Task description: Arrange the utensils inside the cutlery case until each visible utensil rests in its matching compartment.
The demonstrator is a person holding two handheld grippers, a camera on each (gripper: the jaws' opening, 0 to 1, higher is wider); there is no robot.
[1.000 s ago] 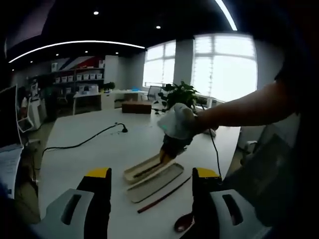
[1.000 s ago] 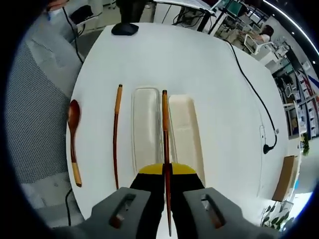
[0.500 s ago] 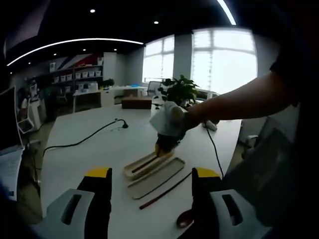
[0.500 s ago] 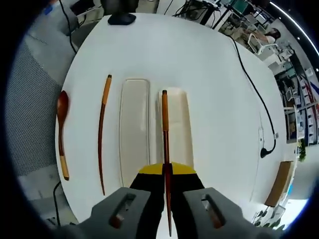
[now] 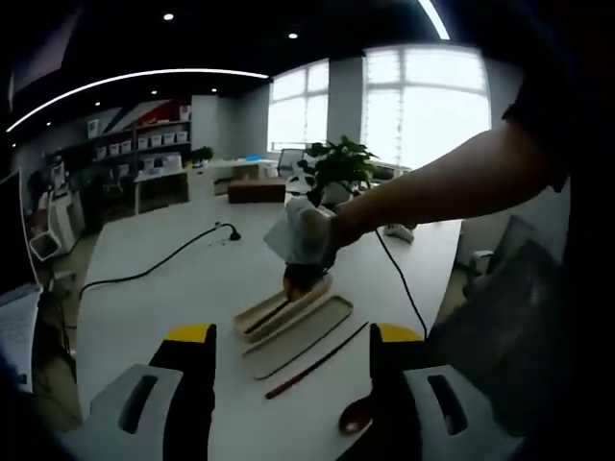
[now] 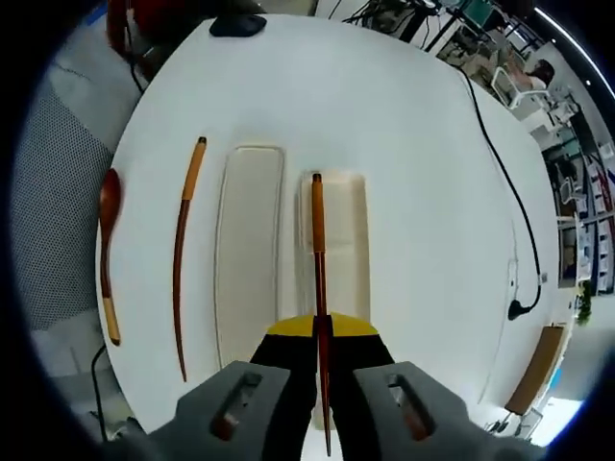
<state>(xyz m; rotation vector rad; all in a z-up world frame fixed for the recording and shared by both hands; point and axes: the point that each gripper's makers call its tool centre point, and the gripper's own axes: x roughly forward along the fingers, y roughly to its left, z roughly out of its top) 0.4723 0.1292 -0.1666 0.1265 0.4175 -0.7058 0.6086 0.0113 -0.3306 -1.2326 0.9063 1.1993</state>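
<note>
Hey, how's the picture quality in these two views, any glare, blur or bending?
Left gripper view: the bright windows wash out and the person's arm looks dark against them. Right gripper view: evenly lit and sharp; fisheye bends the white table edge, and the loose reddish-brown wooden chopstick looks curved.

No text, label, brand, number or sign can be read in either view; the far shelves are too blurred.

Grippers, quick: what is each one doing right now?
Left gripper: open, holding nothing.
Right gripper: shut on a chopstick, over the case tray.
</note>
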